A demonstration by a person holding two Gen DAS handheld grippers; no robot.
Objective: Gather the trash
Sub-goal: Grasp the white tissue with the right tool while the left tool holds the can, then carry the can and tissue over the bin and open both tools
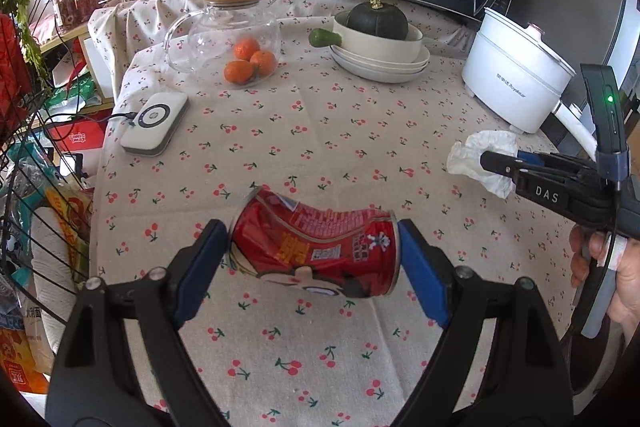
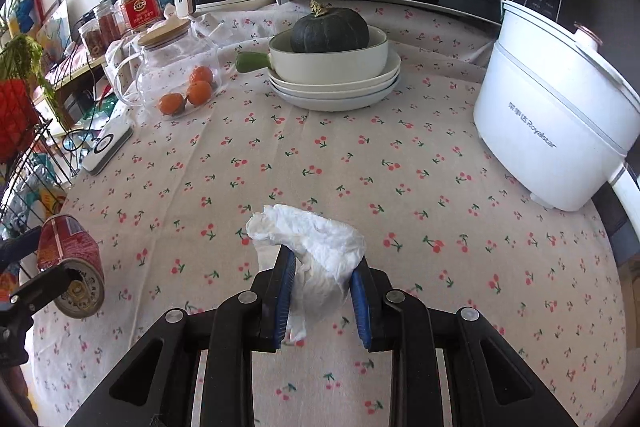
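Note:
My left gripper (image 1: 314,247) is shut on a dented red drink can (image 1: 316,247), clamped end to end and lying sideways just above the cherry-print tablecloth (image 1: 320,131). The can also shows at the left edge of the right wrist view (image 2: 70,263). My right gripper (image 2: 324,267) is shut on a crumpled white tissue (image 2: 316,243), whose top sticks out past the blue pads. In the left wrist view the right gripper (image 1: 496,163) is at the far right with the tissue (image 1: 476,159) at its tip.
A white electric pot (image 2: 556,111) stands at the right. Stacked plates with a bowl and dark squash (image 2: 330,67) are at the back middle. A glass jar with oranges (image 1: 236,39) and a white charger (image 1: 156,123) are left. A wire rack (image 1: 32,187) borders the table's left edge.

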